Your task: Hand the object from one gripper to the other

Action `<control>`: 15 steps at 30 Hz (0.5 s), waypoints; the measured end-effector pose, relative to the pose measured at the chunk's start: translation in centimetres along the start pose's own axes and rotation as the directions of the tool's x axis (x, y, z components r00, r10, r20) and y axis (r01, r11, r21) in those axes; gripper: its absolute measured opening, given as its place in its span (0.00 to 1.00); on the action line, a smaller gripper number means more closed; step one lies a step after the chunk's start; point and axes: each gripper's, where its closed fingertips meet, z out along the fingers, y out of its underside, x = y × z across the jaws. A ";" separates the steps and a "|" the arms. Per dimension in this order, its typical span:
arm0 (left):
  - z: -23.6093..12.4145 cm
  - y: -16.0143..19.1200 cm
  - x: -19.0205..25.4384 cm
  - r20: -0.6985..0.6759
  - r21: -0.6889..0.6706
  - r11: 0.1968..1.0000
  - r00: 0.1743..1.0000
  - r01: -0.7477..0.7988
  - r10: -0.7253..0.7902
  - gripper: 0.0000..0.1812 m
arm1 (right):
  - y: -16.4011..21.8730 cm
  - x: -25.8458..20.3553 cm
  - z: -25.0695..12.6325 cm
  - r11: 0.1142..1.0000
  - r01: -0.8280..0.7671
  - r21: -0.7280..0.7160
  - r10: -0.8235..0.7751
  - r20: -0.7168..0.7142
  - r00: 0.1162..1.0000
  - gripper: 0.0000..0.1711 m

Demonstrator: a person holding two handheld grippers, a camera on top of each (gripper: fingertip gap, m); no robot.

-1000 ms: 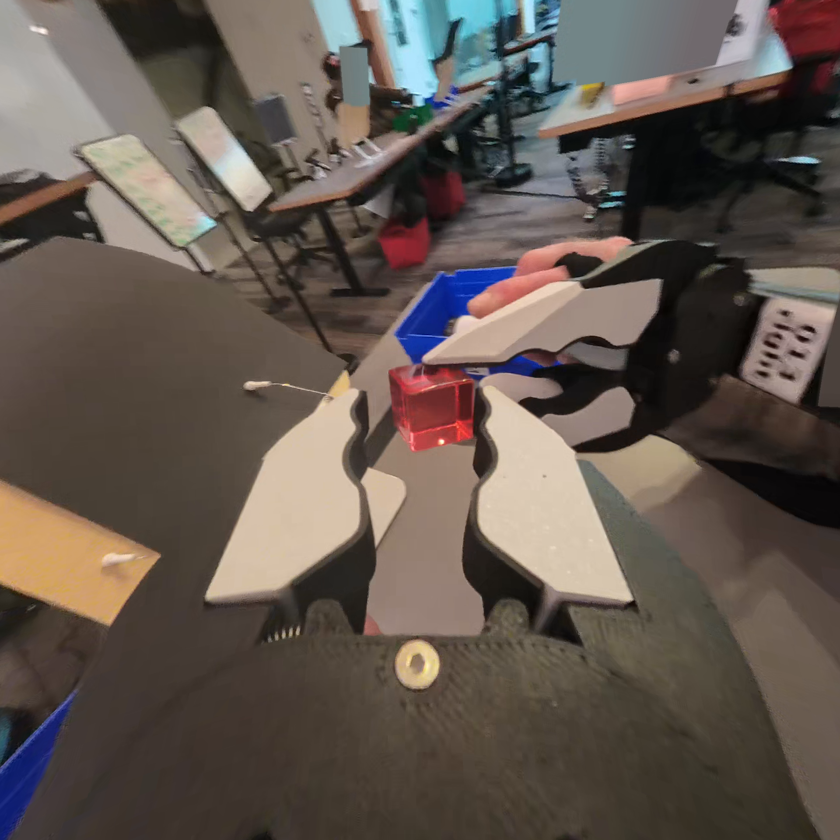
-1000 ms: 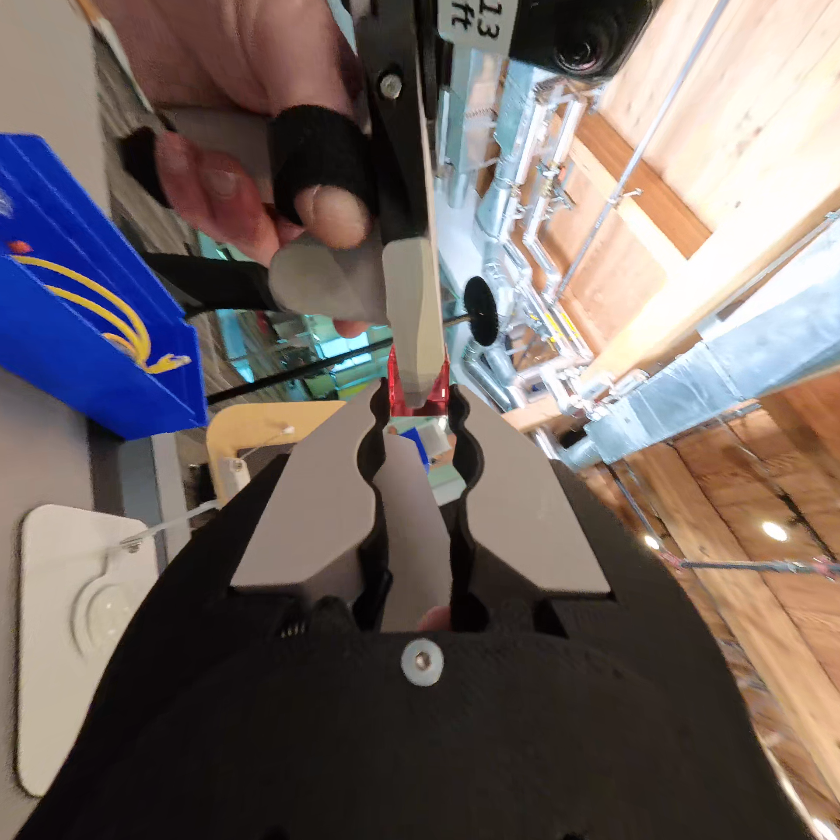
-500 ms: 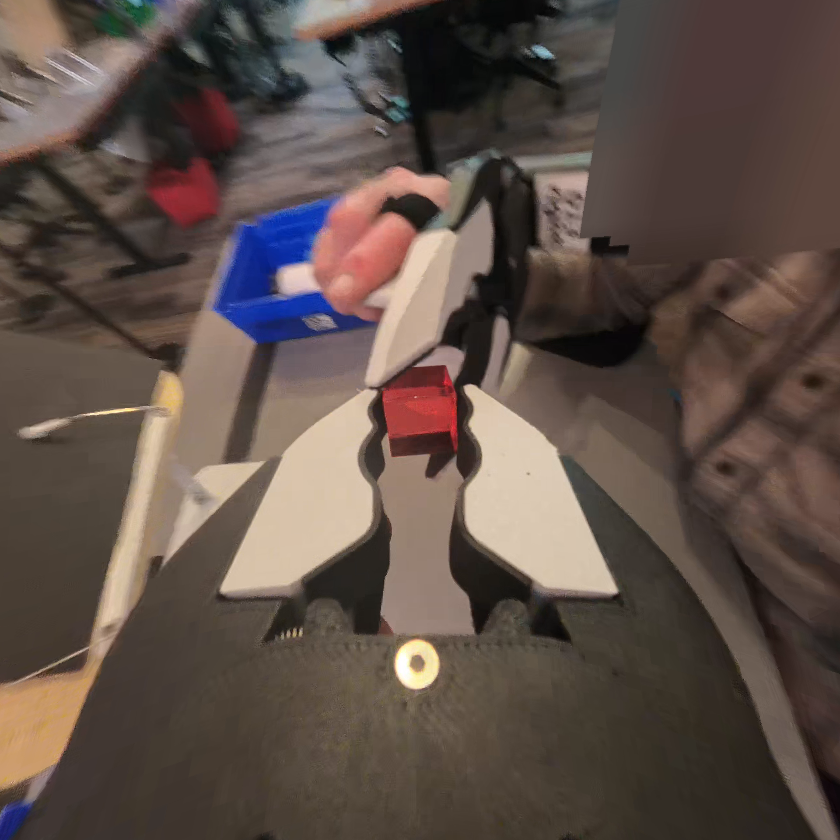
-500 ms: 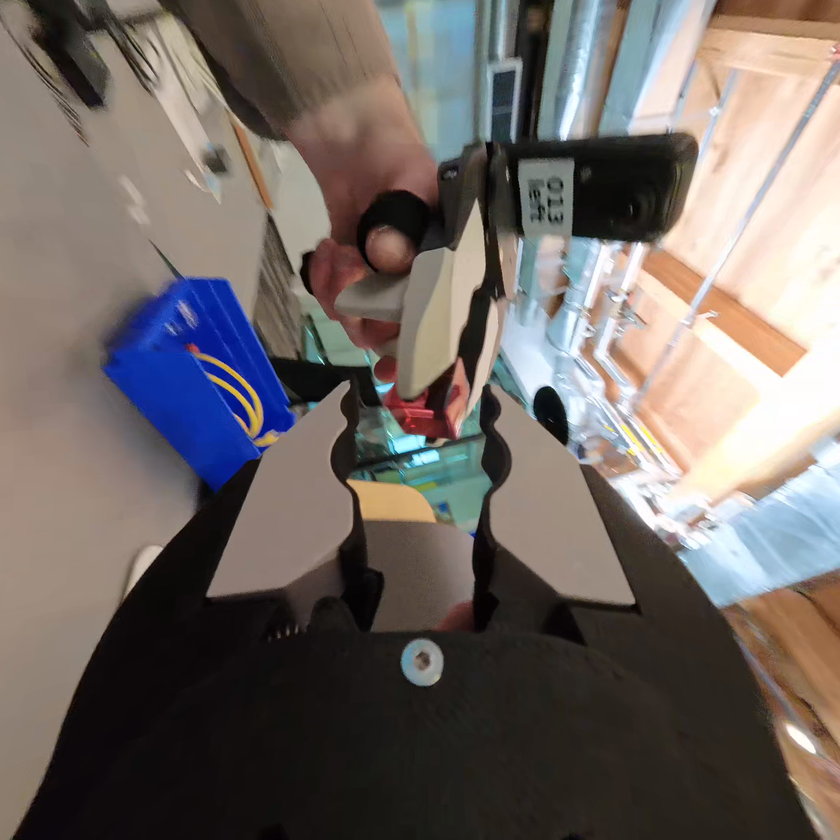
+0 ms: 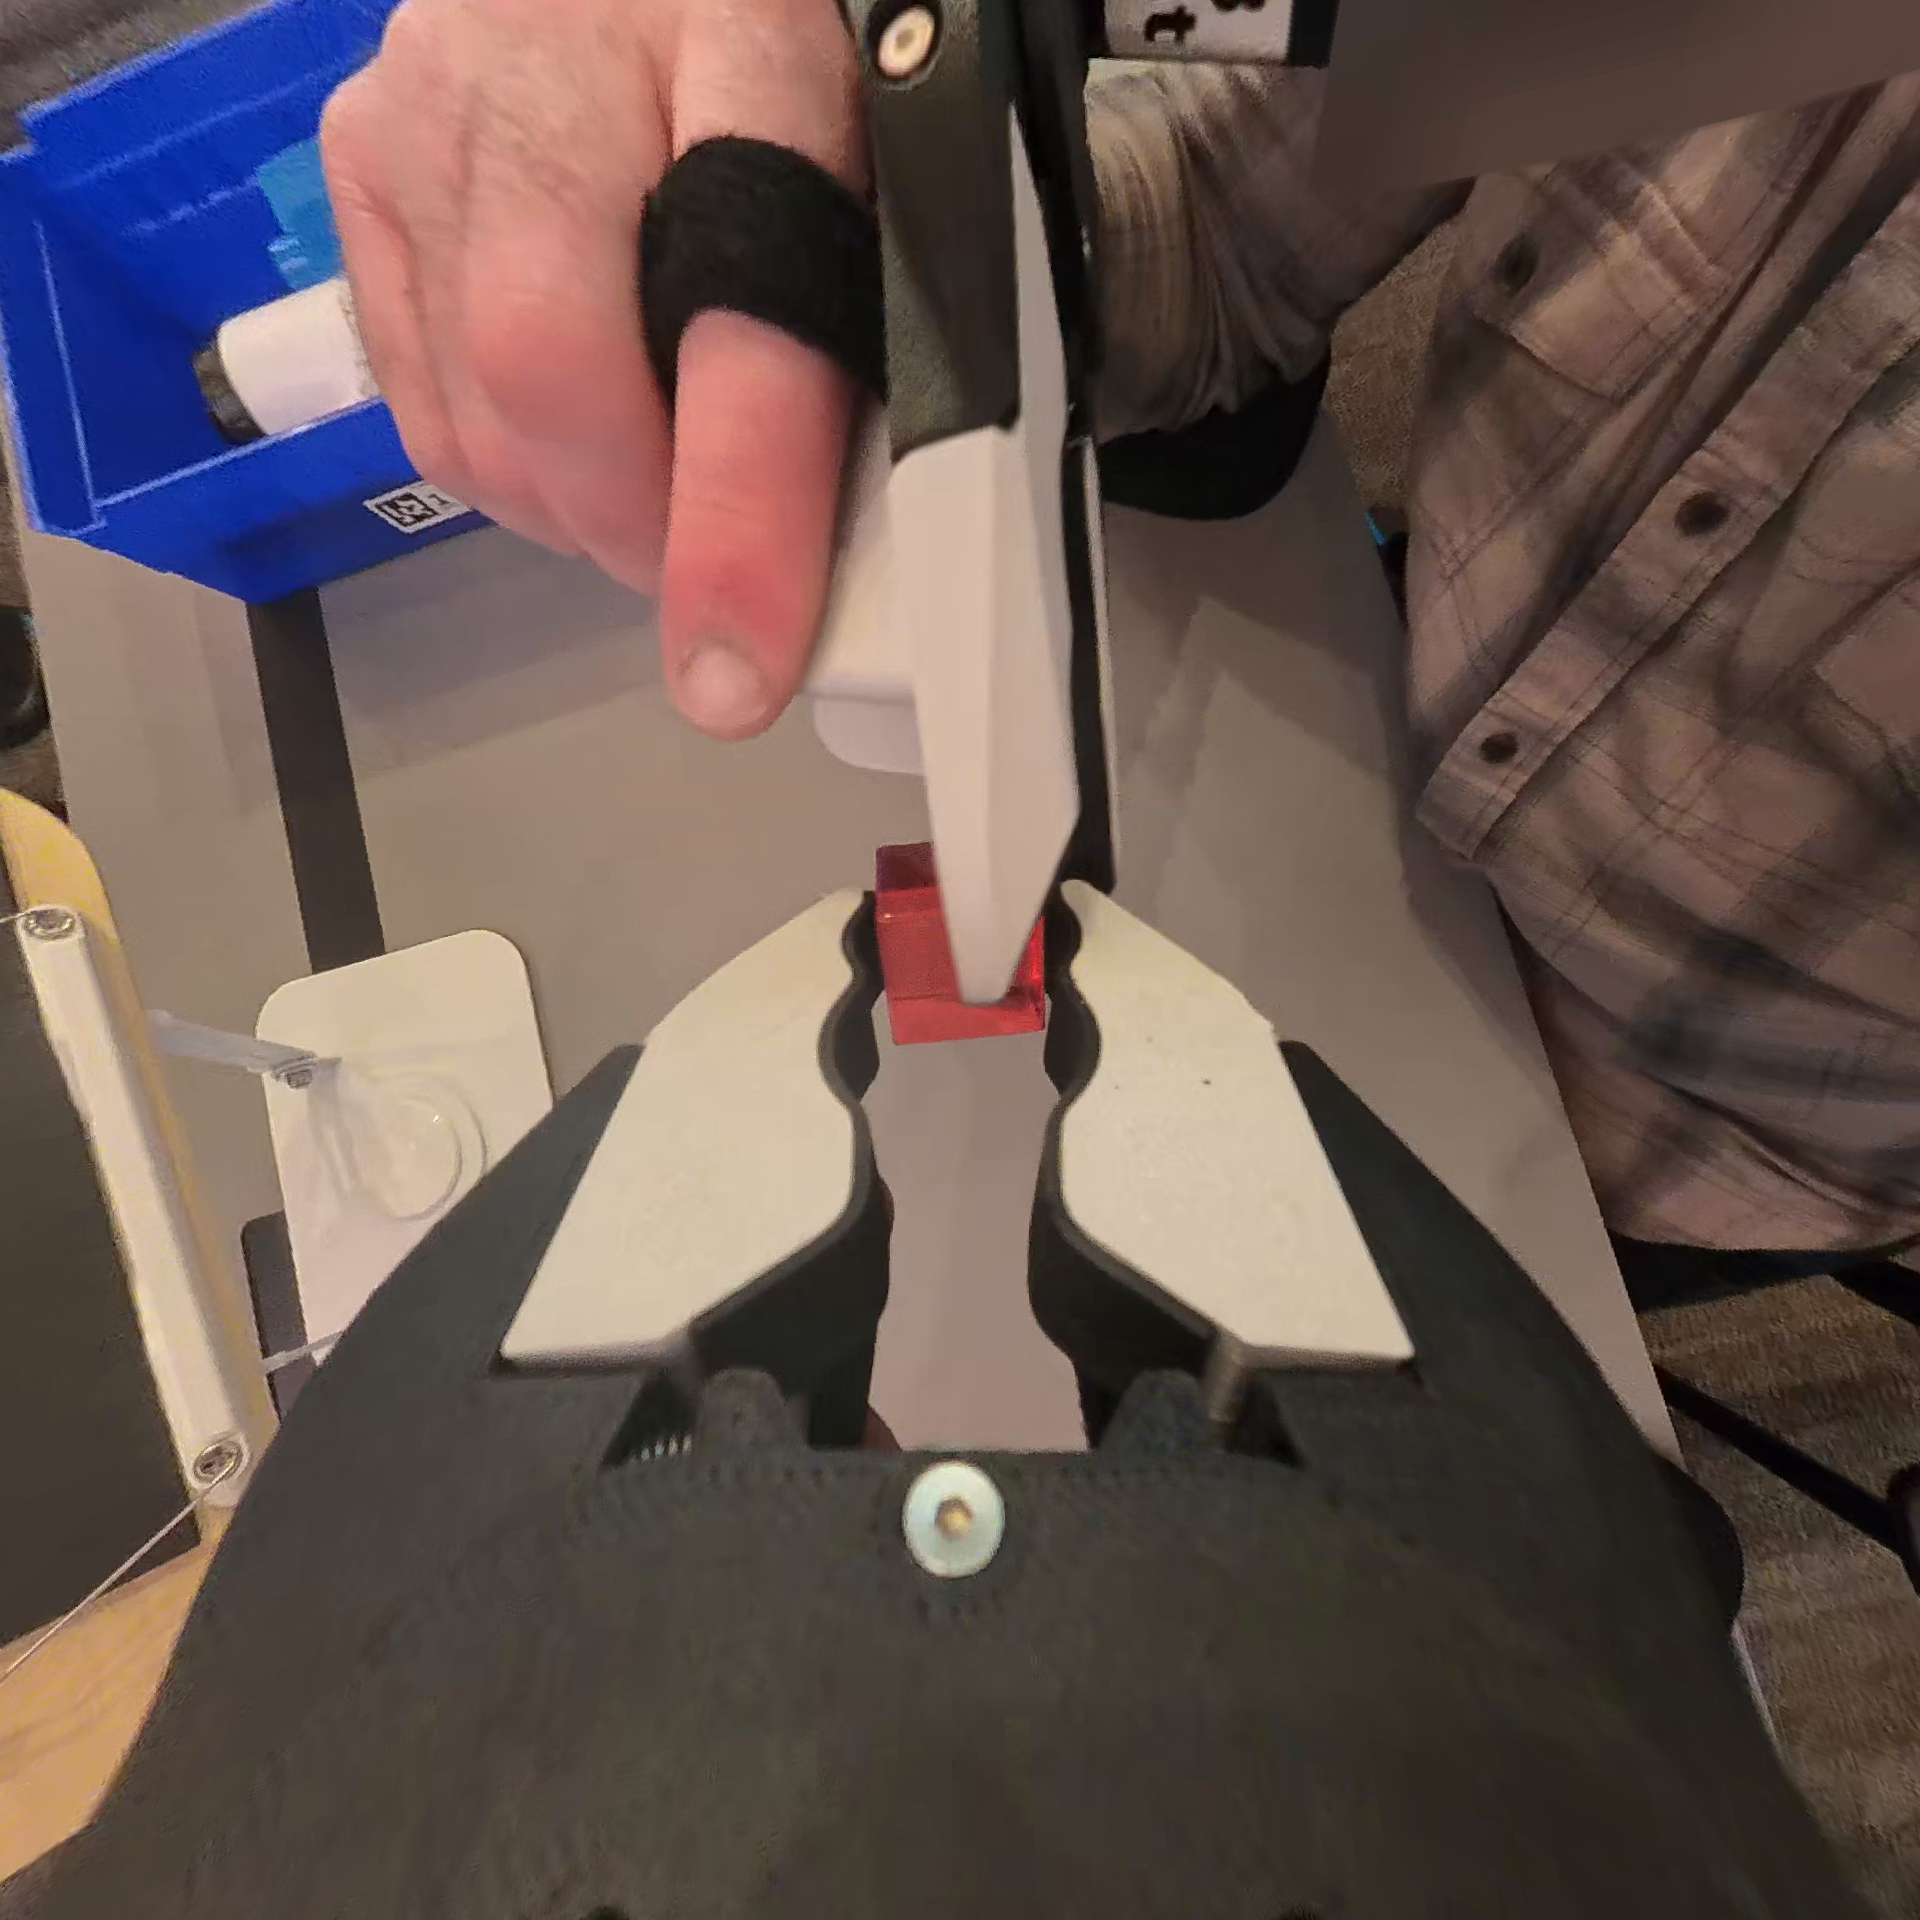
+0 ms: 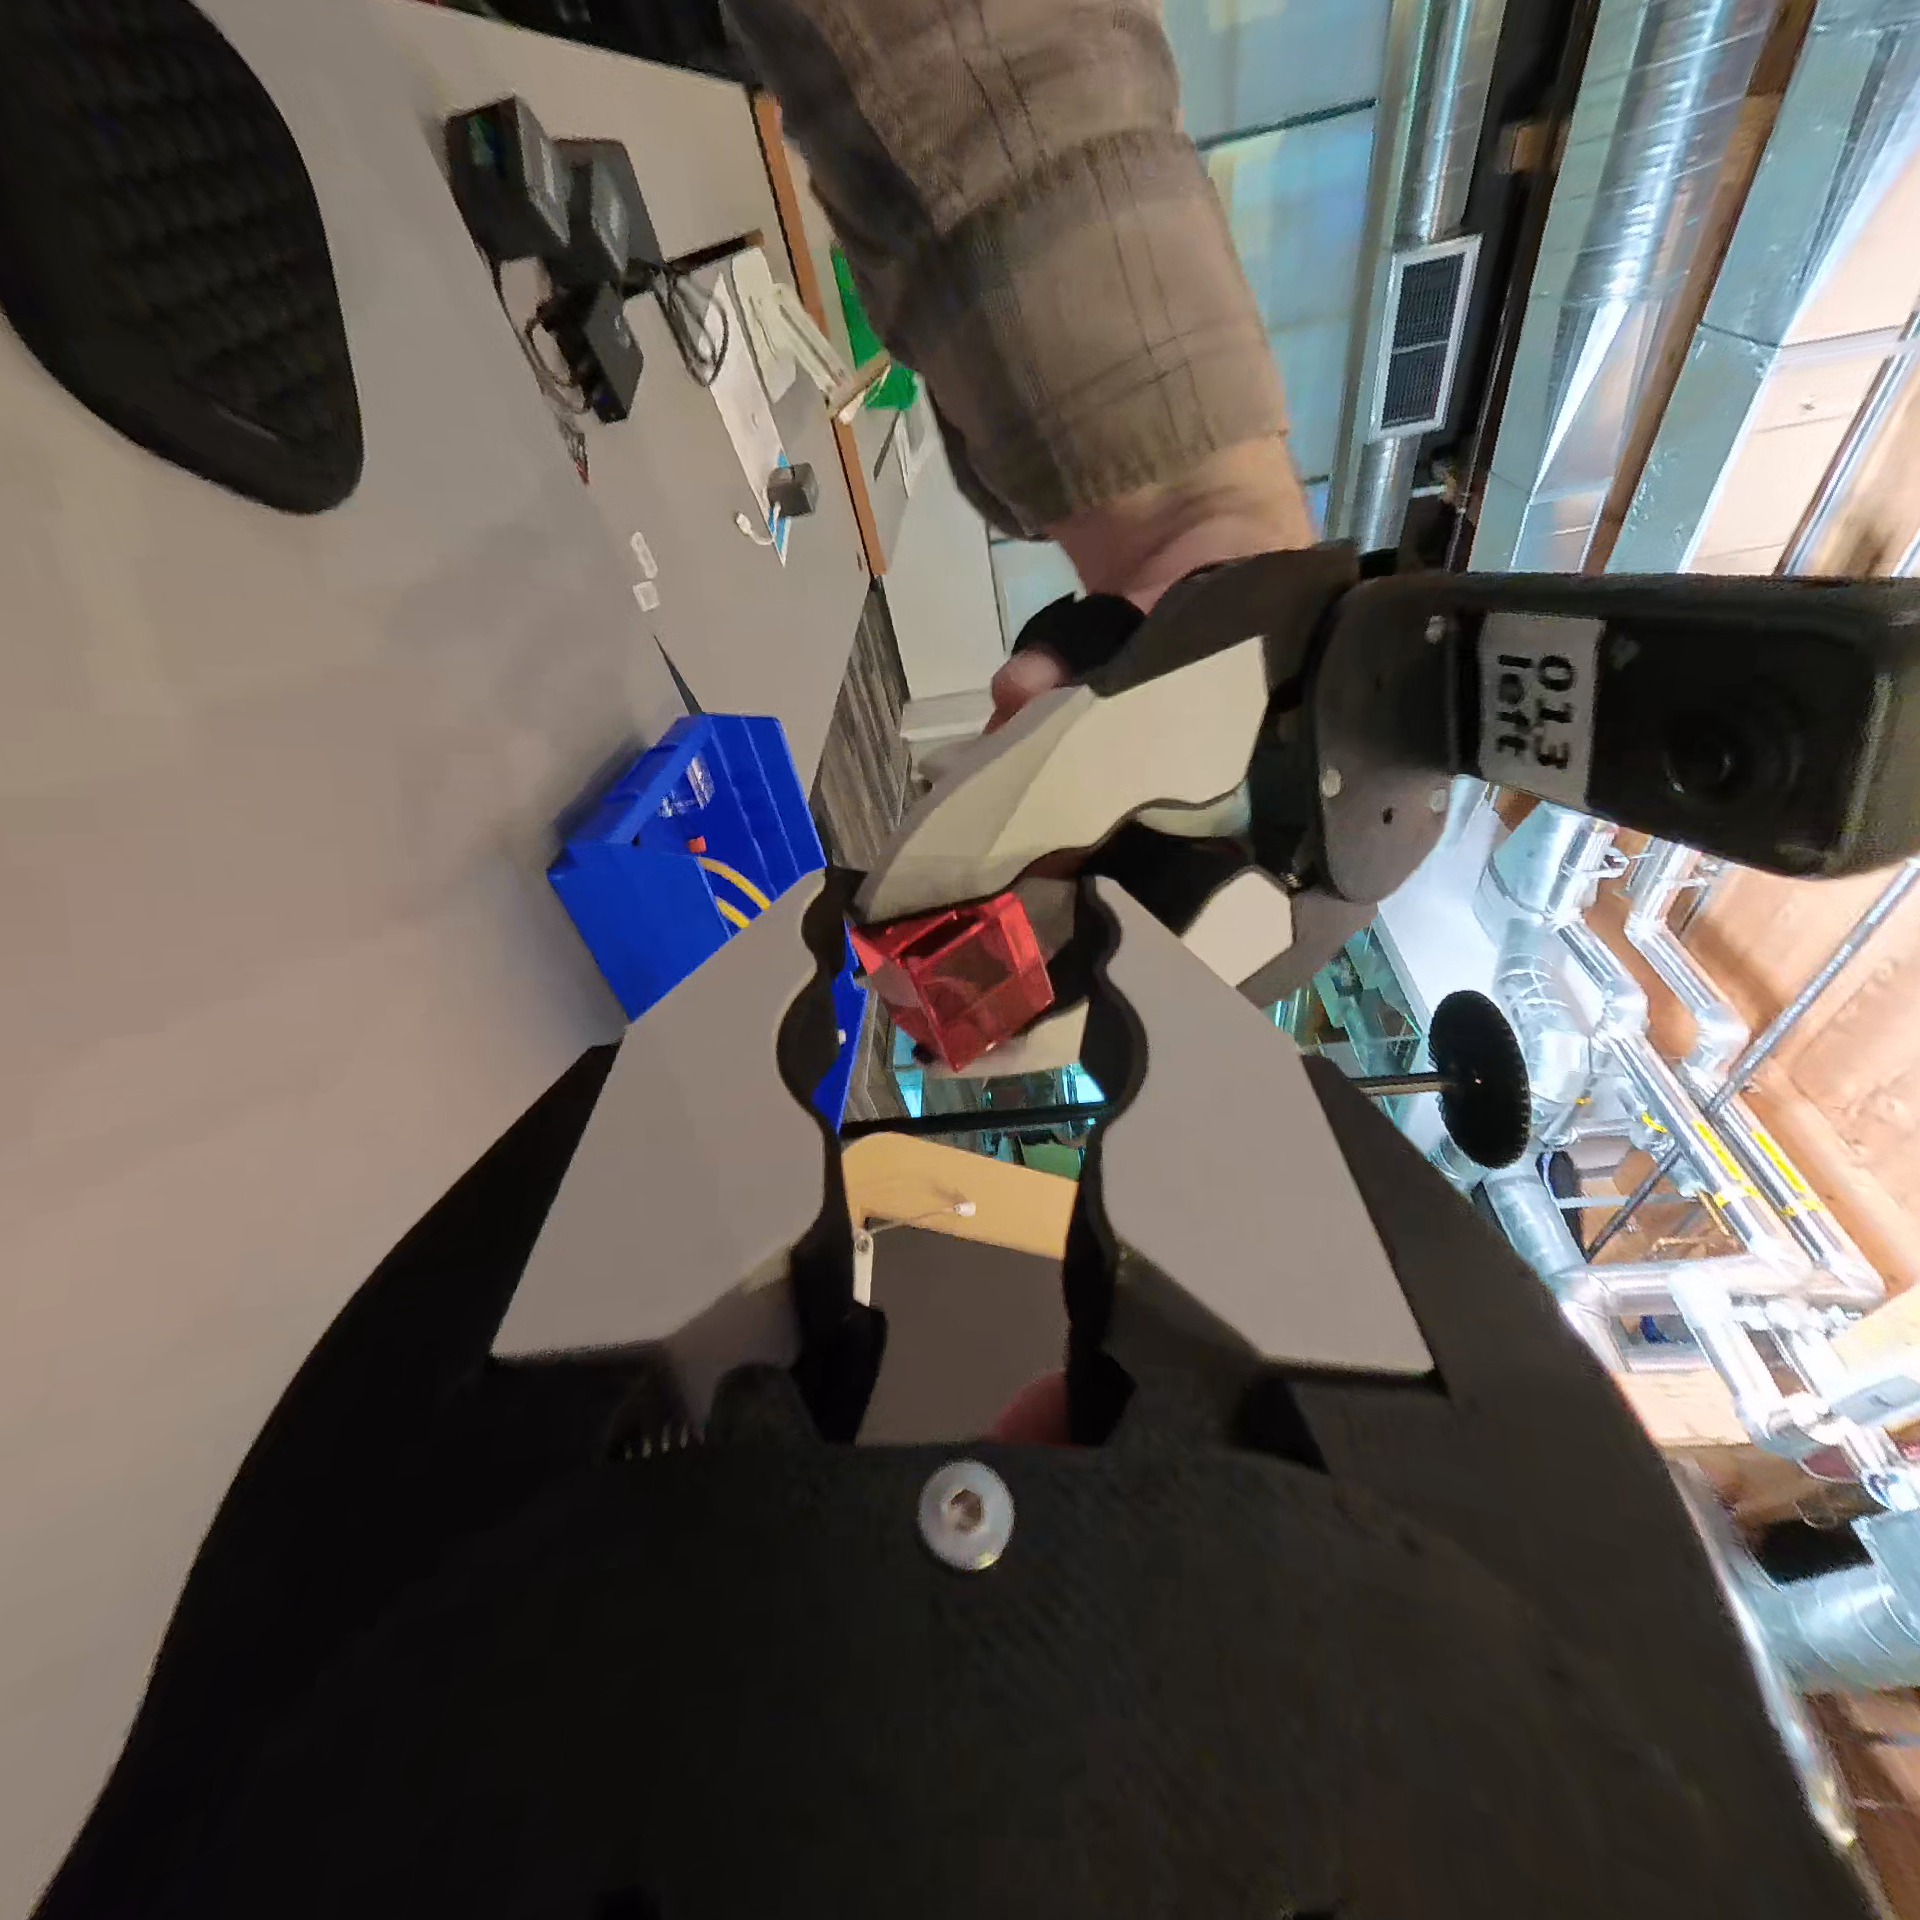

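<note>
A clear red cube (image 5: 914, 987) is held in the air between the tips of my left gripper (image 5: 956, 935), which is shut on it. In the left wrist view a finger (image 5: 987, 727) of the right gripper comes down from above and lies across the cube's front, with a hand on it. In the right wrist view my right gripper (image 6: 956, 904) is open, its jaws standing either side of the cube (image 6: 966, 987) with gaps. The left gripper's finger (image 6: 1039, 790) lies on the cube's top there.
A blue bin (image 5: 156, 312) with a white tube stands at the far left of the grey table (image 5: 623, 831). It also shows in the right wrist view (image 6: 665, 894). A plaid sleeve (image 5: 1662, 727) is on the right. A white plate (image 5: 395, 1039) lies at the left. My two grippers' fingertips are within a few centimetres of each other.
One second ago the right gripper held the cube and the left was open. The left closed on the cube, the right opened, and both turned over the table.
</note>
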 end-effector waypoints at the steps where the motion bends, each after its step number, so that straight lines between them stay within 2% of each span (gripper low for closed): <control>1: 0.1 -0.1 0.2 -0.013 -0.004 1.000 1.000 -0.003 0.003 0.16 | 0.4 -0.3 0.2 0.999 0.016 -0.030 -0.016 0.014 1.000 0.24; 7: 1.3 0.6 2.2 -0.160 -0.103 0.995 0.987 0.006 -0.023 0.15 | -0.2 -2.2 1.1 0.998 0.042 -0.037 -0.038 0.102 0.994 0.18; 10: 1.8 1.2 2.1 -0.182 -0.145 0.989 0.982 0.029 -0.056 0.15 | 0.2 -3.1 1.5 0.997 0.017 -0.075 -0.005 0.159 0.987 0.16; 12: 1.9 0.7 0.5 -0.090 -0.101 0.994 0.995 0.037 -0.047 0.20 | 1.1 -3.0 1.5 0.995 -0.018 -0.101 0.033 0.154 0.987 0.16; 15: 0.5 -0.2 -1.9 0.085 -0.023 0.999 0.996 0.040 -0.038 0.33 | 2.6 -1.8 0.5 0.988 -0.101 -0.114 0.114 0.119 0.986 0.16</control>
